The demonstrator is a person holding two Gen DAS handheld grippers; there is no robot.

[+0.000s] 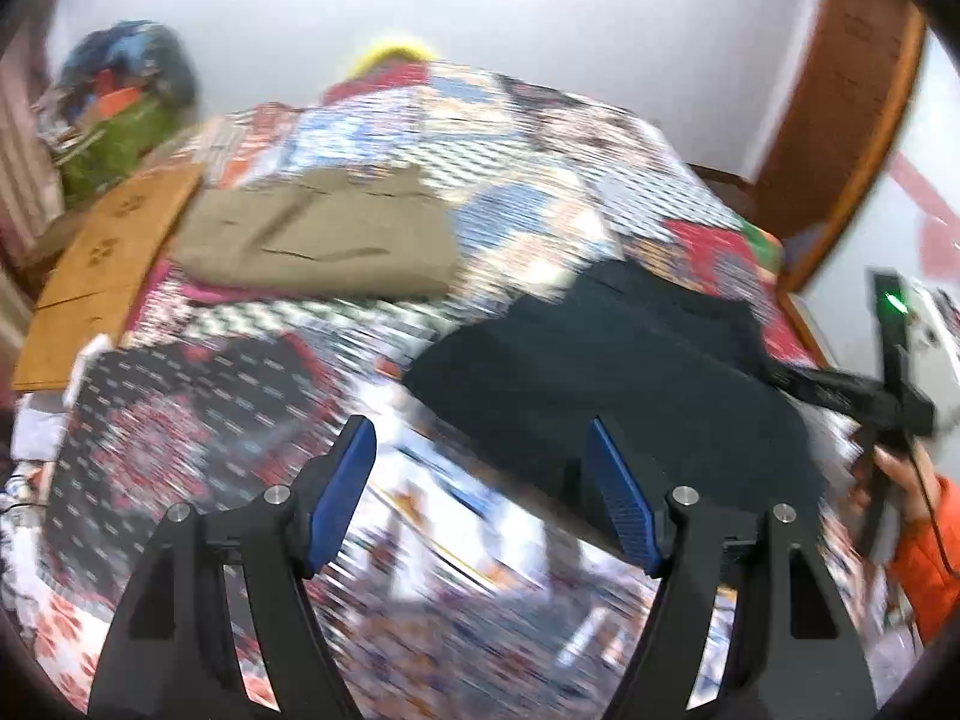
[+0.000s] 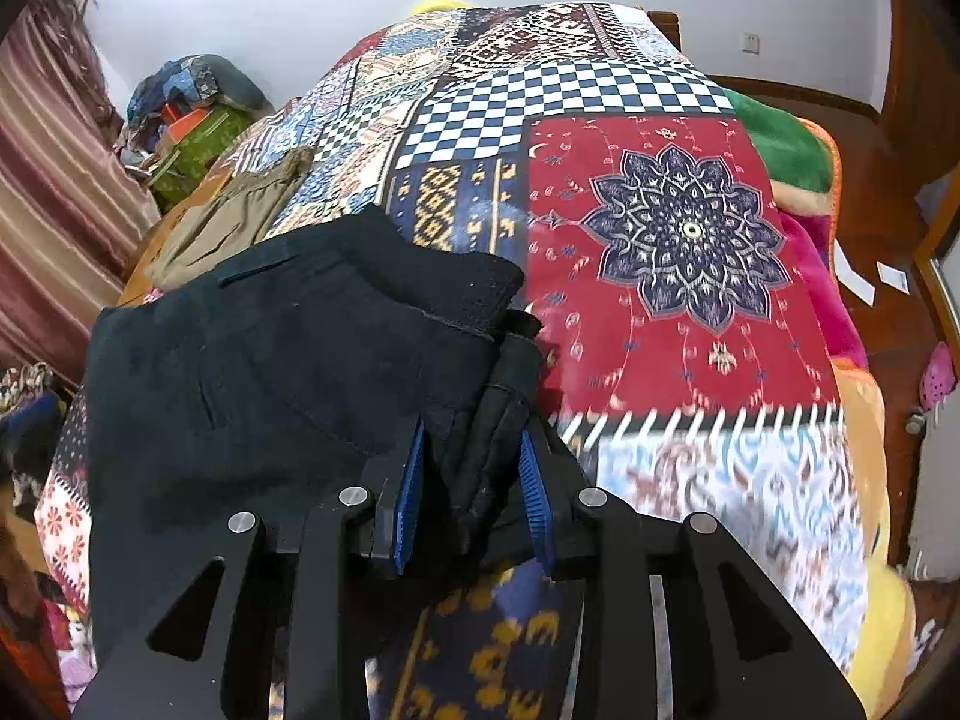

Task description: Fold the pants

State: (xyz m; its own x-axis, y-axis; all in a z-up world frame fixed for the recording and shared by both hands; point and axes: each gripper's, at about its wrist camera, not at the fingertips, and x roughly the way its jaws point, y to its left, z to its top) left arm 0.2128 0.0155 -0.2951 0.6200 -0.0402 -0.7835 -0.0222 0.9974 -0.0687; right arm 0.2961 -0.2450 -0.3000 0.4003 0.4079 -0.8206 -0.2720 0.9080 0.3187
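Right gripper (image 2: 471,468): a bunched fold of the black pants (image 2: 288,372) sits between its blue pads (image 2: 410,480); contact is not clear on either side, so whether it grips cannot be told. The rest of the garment lies folded ahead and to the left of this gripper on the patchwork bedspread (image 2: 660,228). Left gripper (image 1: 480,492): jaws spread wide, nothing between them, held above the spread with the black pants ahead and to its right. Khaki pants (image 1: 318,240) lie folded further ahead to its left. This view is motion-blurred.
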